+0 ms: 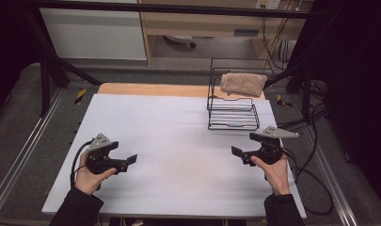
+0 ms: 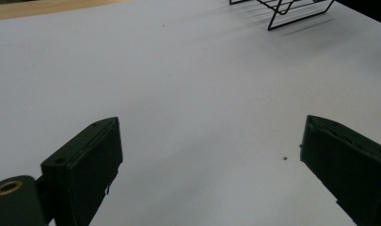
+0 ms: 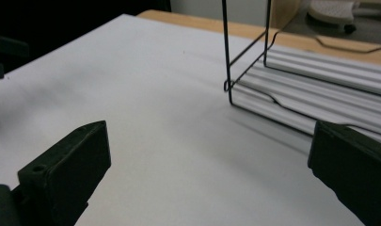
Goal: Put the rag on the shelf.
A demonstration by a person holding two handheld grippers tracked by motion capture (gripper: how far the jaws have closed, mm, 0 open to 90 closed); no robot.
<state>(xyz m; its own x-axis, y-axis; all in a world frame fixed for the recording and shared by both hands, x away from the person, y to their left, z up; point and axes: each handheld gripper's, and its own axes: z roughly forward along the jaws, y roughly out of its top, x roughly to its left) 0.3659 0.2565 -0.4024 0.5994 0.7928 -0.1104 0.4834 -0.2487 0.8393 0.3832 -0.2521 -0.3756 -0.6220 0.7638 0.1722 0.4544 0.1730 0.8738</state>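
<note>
The left gripper (image 1: 124, 162) hovered over the white table (image 1: 178, 141), jaws spread wide, empty. The right gripper (image 1: 240, 154) was likewise wide open, holding nothing; just beyond it stood a black wire rack (image 1: 233, 113) bearing a tan towel (image 1: 243, 83).

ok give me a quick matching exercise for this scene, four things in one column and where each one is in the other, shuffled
Things:
1. left gripper
2. right gripper
3. wire rack
4. beige towel

Places:
A. on top of the rack
B. far right part of the white table
C. near left, held open above the table
D. near right, held open above the table

Pairs: 1-C, 2-D, 3-B, 4-A
</note>
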